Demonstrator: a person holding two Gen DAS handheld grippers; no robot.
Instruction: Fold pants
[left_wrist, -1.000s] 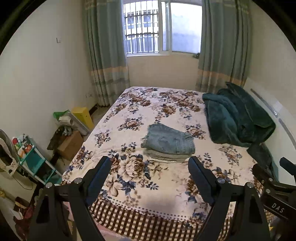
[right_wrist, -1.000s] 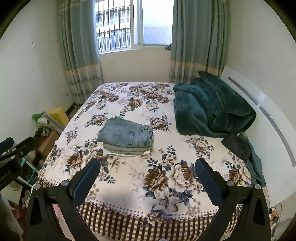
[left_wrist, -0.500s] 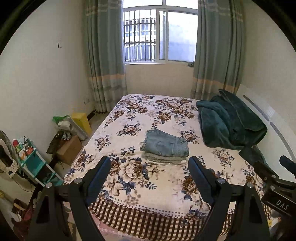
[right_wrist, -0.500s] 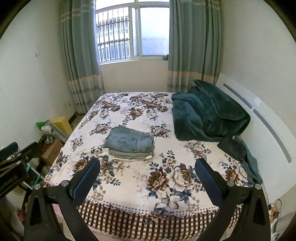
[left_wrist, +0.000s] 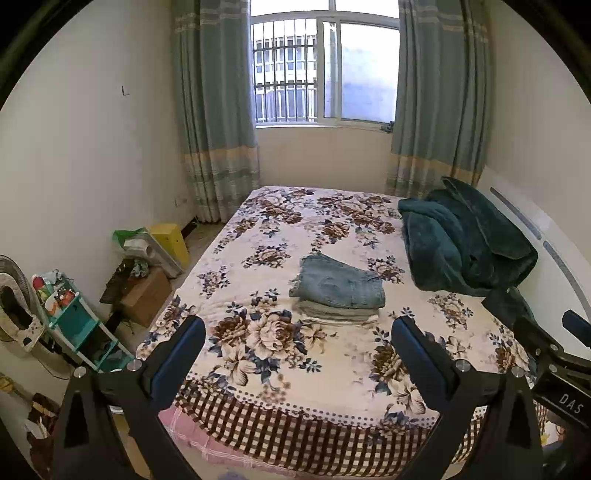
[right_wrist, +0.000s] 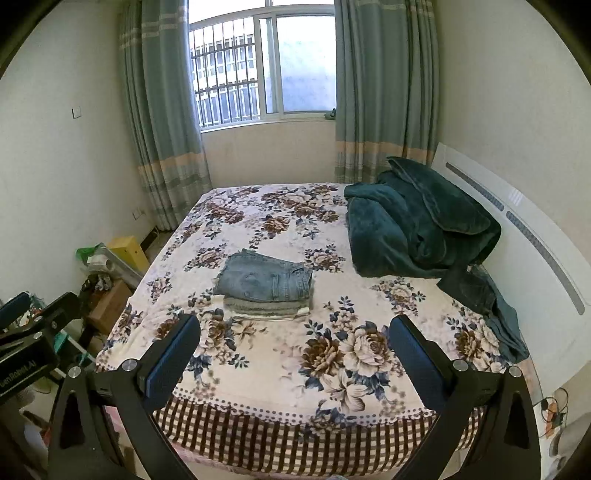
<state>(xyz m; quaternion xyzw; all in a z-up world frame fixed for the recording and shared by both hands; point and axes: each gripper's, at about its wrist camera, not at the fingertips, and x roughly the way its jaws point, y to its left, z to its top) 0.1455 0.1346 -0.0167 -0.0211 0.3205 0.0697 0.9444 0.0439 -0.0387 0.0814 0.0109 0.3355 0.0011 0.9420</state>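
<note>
One pair of folded blue denim pants (left_wrist: 338, 282) lies on top of one folded grey garment (left_wrist: 334, 314), both near the middle of the bed (left_wrist: 258, 229), well apart from both tools. The left tool (left_wrist: 297, 341) and the right tool (right_wrist: 295, 339) each have both fingers spread wide and hold nothing. The bed carries one floral cover and one dark green blanket (right_wrist: 413, 221) by the white headboard (right_wrist: 524, 236); two curtains (right_wrist: 162, 122) flank one barred window (right_wrist: 262, 62).
</note>
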